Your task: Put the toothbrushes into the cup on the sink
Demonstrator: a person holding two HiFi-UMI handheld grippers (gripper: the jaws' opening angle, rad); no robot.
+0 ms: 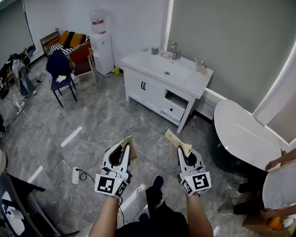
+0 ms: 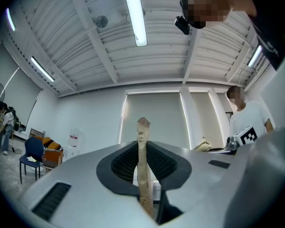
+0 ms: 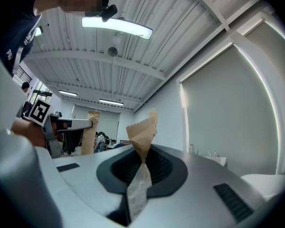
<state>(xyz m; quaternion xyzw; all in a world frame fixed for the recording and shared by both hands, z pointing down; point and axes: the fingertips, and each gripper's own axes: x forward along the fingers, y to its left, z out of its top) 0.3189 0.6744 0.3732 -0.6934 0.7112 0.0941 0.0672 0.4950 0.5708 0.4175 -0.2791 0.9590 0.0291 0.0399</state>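
Observation:
I hold both grippers in front of me over the grey floor, far from the sink. My left gripper [image 1: 121,148] is shut on a tan paper toothbrush packet [image 1: 130,146], which stands upright between the jaws [image 2: 142,160]. My right gripper [image 1: 183,153] is shut on a second tan packet [image 1: 176,139], whose crumpled top sticks out past the jaws [image 3: 143,136]. The white vanity with the sink [image 1: 185,80] stands across the room. A small grey cup [image 1: 155,50] sits at its back left, next to the faucet [image 1: 174,50].
One vanity drawer [image 1: 175,105] is pulled open. A white rounded fixture [image 1: 244,132] stands at the right, with a person [image 1: 281,181] beside it. A water dispenser [image 1: 101,43] and a blue chair [image 1: 59,73] stand at the far left. A power strip with a cable [image 1: 75,176] lies on the floor.

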